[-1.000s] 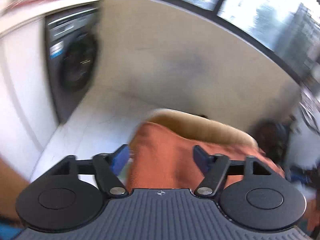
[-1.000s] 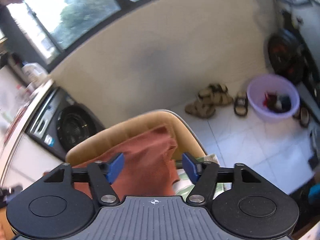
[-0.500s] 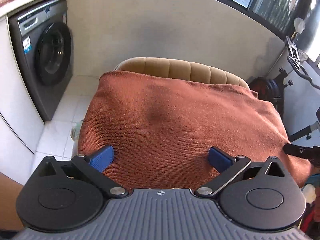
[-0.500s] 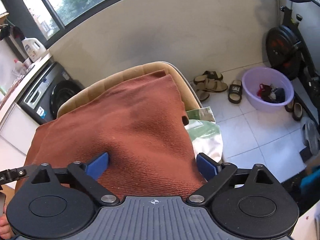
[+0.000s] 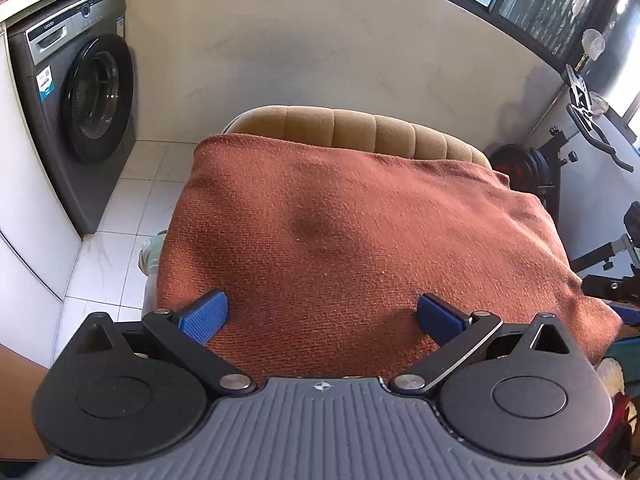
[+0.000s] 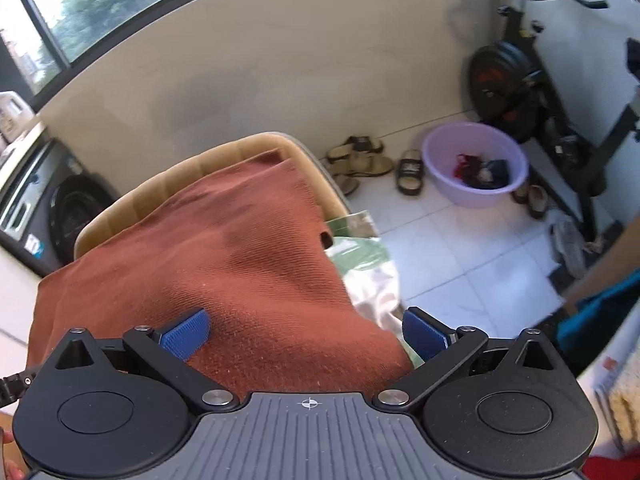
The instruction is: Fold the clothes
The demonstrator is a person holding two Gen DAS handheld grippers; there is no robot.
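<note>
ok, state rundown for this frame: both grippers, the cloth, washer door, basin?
left gripper: open, fingers wide over the cloth, holding nothing
right gripper: open, holding nothing
rust-orange cloth: spread over the tan chair, mostly flat, not yet folded
washing machine: door shut
purple basin: on the floor, upright, a few dark and red items inside

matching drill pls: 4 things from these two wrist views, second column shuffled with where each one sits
Things:
1. rust-orange cloth
2. washing machine
3. purple basin
4. exercise bike

Places:
A. on the floor tiles beside the sandals, clothes inside
B. draped over the tan chair
C. against the wall beyond the basin
D. under the counter, at the left of the left wrist view

Pairs: 1-B, 2-D, 3-A, 4-C
</note>
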